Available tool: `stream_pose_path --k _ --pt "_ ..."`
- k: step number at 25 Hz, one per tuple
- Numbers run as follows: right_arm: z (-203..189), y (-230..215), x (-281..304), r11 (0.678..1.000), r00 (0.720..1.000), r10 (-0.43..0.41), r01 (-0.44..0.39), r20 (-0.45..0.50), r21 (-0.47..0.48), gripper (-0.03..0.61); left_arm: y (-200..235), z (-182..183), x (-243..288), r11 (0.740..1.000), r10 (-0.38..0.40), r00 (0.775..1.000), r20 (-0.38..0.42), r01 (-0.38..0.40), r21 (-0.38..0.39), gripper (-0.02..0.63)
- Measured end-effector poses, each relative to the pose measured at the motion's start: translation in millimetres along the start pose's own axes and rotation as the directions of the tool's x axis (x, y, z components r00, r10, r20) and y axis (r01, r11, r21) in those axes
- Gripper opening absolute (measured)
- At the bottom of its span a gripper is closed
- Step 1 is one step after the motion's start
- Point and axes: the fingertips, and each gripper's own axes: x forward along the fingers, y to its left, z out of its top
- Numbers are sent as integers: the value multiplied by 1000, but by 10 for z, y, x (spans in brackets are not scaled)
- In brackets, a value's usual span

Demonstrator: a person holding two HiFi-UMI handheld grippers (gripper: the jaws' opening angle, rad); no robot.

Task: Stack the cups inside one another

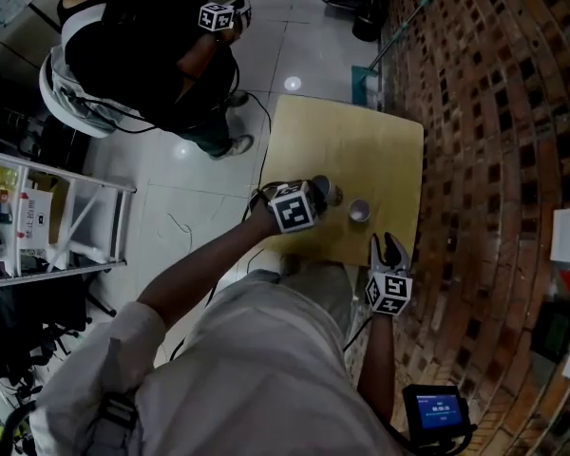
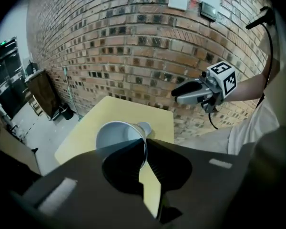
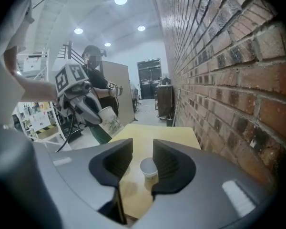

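Note:
A pale paper cup (image 2: pixel 118 138) hangs tilted above the yellow table (image 1: pixel 342 141), with my left gripper (image 2: pixel 145 151) shut on its rim. In the head view that gripper (image 1: pixel 318 196) and its cup (image 1: pixel 329 193) hover over the table's near part. A second cup (image 1: pixel 359 211) stands upright on the table just right of it. It also shows small behind the held cup's rim in the left gripper view. My right gripper (image 1: pixel 390 245) is at the table's near right edge, open and empty. The standing cup (image 3: pixel 148 168) lies ahead of its jaws, apart from them.
A brick wall (image 1: pixel 494 112) runs close along the table's right side. Beyond the table's far left corner, a person in black (image 1: pixel 142 55) stands on the tiled floor holding other grippers. A white shelf unit (image 1: pixel 38 217) is at the left.

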Motion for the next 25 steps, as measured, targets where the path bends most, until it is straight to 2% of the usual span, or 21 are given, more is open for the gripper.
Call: stream_pose_path --k 5,9,14,21,25 --pt "36 208 -3 1000 1000 20 -20 6 -23 133 -95 -606 23 1000 25 994 -103 -27 -12 31" --pt "60 241 15 999 1000 19 -19 9 -30 134 -129 -1039 190 999 25 980 -195 -28 -16 31" --pt "6 356 -41 1000 1000 8 -9 -4 -30 135 -227 -1453 435 999 27 962 -272 -31 -9 31" --pt "-71 408 -68 1000 1000 1 -1 -18 -22 135 -261 -1803 887 990 110 915 -389 -68 121 31" --pt "-93 393 -96 1000 1000 4 -4 -28 -18 135 -268 -1907 1051 982 153 894 -421 -90 166 31"
